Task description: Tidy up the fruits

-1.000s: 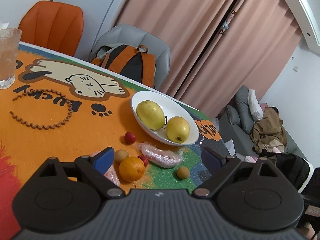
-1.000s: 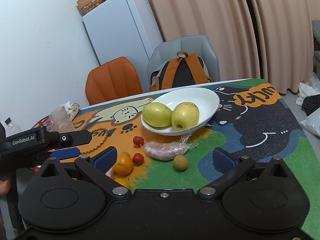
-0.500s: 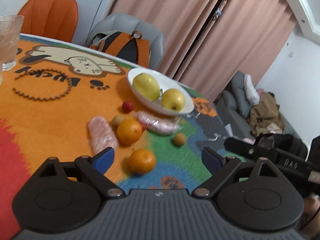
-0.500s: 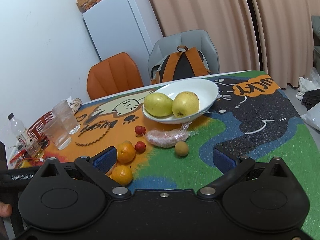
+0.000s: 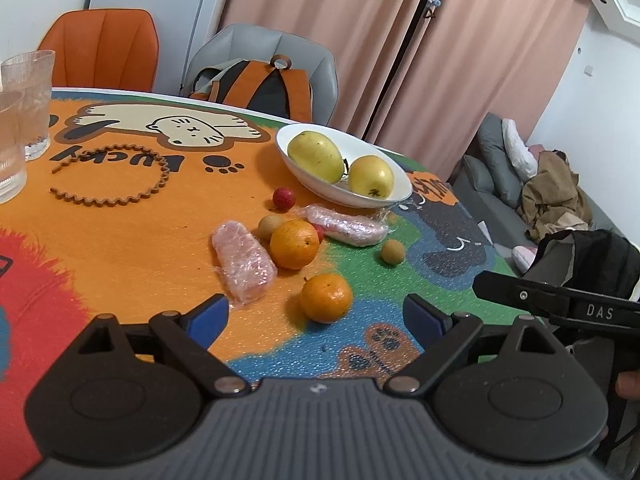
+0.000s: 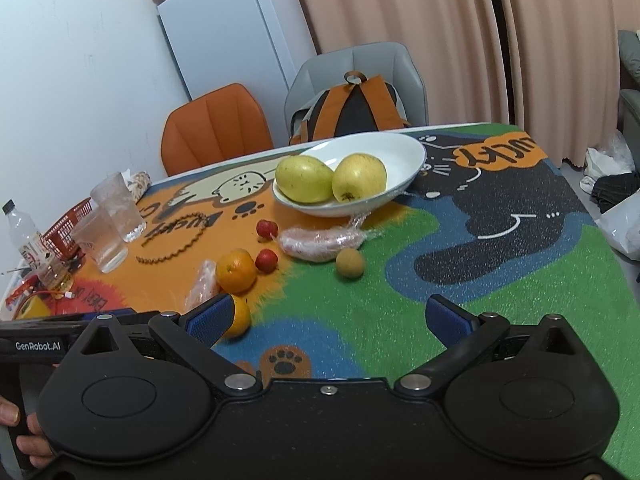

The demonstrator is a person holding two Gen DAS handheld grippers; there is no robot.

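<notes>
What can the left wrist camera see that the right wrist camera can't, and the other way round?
Only the left wrist view shows the grey sofa with clothes piled on it, and all of the wrapped pink block.

Only the right wrist view shows the white fridge, the plastic bottle and the red basket.

Both show the white bowl holding two yellow-green fruits, two oranges, the backpack on the grey chair and the drinking glasses. Each also shows its own jaws open with nothing between them.

Two oranges (image 5: 294, 244), two yellow fruits (image 5: 316, 156) in one bowl (image 5: 362, 200), two red berries (image 6: 267, 229), two brown longans (image 6: 349, 263), two wrapped packets (image 5: 244, 261), two glasses (image 6: 118, 202).
</notes>
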